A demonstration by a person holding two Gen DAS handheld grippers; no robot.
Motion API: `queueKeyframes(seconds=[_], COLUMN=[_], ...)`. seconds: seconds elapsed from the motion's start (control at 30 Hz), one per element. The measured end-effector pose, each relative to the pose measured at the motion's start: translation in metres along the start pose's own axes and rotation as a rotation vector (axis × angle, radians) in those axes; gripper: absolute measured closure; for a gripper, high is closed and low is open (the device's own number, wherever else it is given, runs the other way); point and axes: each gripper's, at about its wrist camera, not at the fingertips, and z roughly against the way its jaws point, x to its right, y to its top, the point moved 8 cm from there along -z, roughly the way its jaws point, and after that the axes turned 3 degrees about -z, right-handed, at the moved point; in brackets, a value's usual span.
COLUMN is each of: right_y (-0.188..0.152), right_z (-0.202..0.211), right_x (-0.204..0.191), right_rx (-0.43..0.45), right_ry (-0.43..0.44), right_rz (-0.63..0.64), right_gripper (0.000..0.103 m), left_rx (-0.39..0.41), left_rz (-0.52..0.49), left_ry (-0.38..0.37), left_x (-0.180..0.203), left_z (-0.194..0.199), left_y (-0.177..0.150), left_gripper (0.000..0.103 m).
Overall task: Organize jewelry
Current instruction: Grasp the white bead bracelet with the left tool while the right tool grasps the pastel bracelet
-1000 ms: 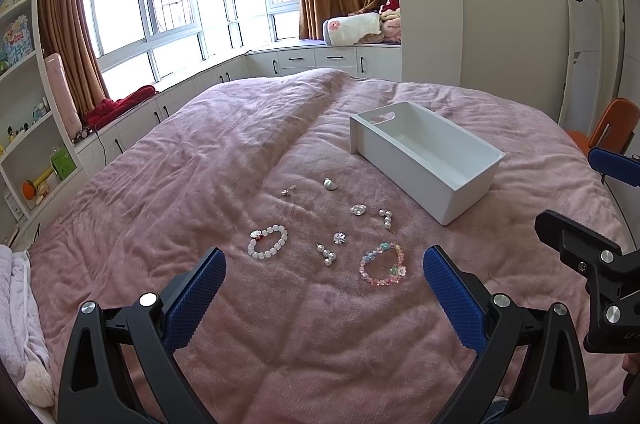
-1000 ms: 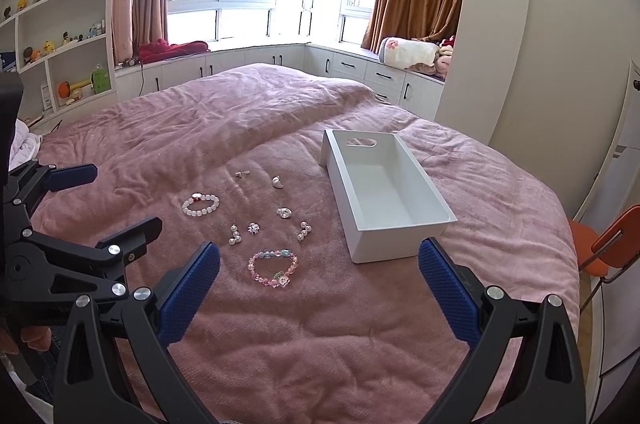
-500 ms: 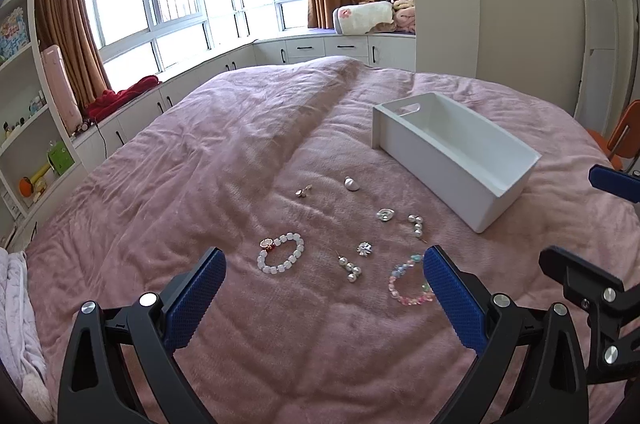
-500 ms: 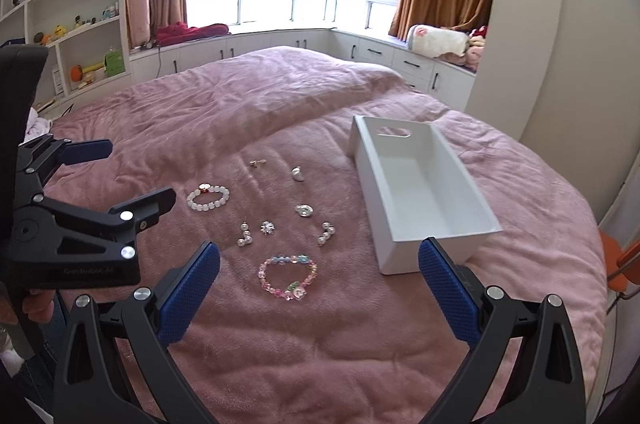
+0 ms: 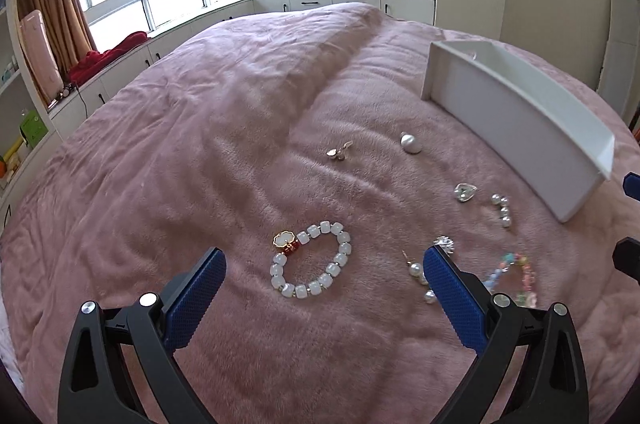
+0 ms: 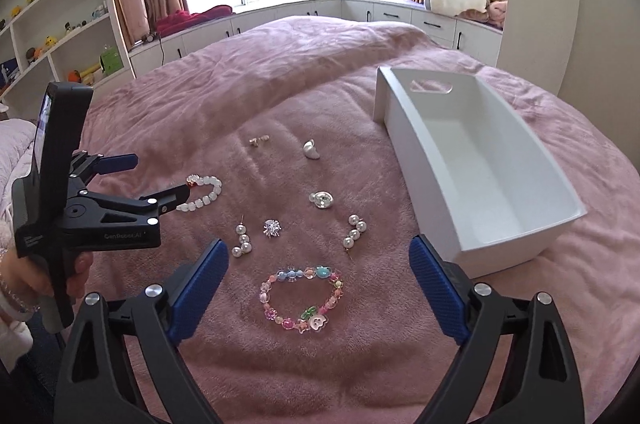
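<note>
While the right gripper is held low over the pink bedspread, its jaws are seen closing from wide apart, with nothing pressed between the blue pads; the colourful bead bracelet lies on the cover in the gap between them. The left gripper is likewise spread wide and grips nothing, and the white bead bracelet with its red and gold charm is framed between its fingers, flat on the cover. Farther off, small pieces are scattered: a pearl drop earring at the left, a silver sparkly stud just beside it, a second pearl drop earring to the right, a crystal stud, a pearl piece and a small gold earring at the far side. At the right stands the white bin, nothing seen inside it. At the left of the right wrist view, a hand is seen gripping the left tool's handle.
</note>
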Motion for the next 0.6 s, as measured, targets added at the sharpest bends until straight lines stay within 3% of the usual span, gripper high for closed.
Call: queueKeyframes(seconds=[0.33, 0.43, 0.6], right_y=[-0.033, -0.048, -0.065], right_z=[-0.065, -0.08, -0.098], right_x=[0.017, 0.022, 0.028], right_rx=[-0.128, -0.177, -0.233], right_ry=[-0.034, -0.044, -0.068], right_rz=[-0.038, -0.05, -0.071], right_gripper=[0.03, 0.038, 0.041], left_rx=[-0.084, -0.107, -0.1], left_rz=[-0.099, -0.139, -0.163], left_ry=[0.008, 0.019, -0.013], left_x=[0.009, 0.013, 0.015], left_z=[-0.052, -0.06, -0.062], left_y=[-0.024, -0.032, -0.038], left_gripper=[0.004, 0.021, 0.033])
